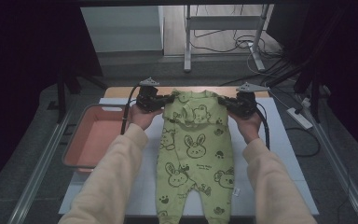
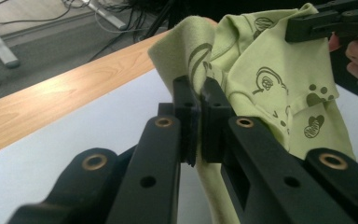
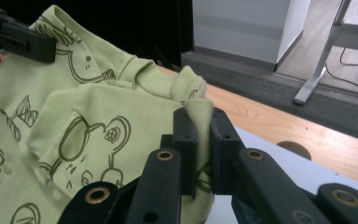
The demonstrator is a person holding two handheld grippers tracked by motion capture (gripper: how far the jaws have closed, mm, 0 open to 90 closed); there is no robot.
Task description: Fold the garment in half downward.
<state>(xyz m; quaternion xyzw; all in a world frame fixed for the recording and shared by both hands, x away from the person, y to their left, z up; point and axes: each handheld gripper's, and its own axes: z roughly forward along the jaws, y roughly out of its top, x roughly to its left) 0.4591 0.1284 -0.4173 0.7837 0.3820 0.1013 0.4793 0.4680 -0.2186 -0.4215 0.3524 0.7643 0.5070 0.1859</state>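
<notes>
A light green baby romper [image 1: 196, 149] printed with dark animal drawings lies lengthwise on the white mat, legs toward the near edge. Both sleeves are folded in over its chest. My left gripper [image 1: 165, 99] is shut on the romper's left shoulder; its jaws pinch the green cloth [image 2: 233, 65] in the left gripper view [image 2: 199, 100]. At the right shoulder, my right gripper [image 1: 223, 101] is shut on the romper too, a fold of cloth [image 3: 121, 112] clamped between its jaws [image 3: 200, 121]. The shoulders are lifted slightly off the mat.
A shallow reddish tray [image 1: 96, 135] sits at the left of the white mat [image 1: 270, 154]. The wooden table edge [image 1: 121, 91] runs behind the mat. Beyond it are metal desk legs [image 1: 187, 42], cables [image 1: 242, 44] and a power strip [image 1: 299, 116] on the floor.
</notes>
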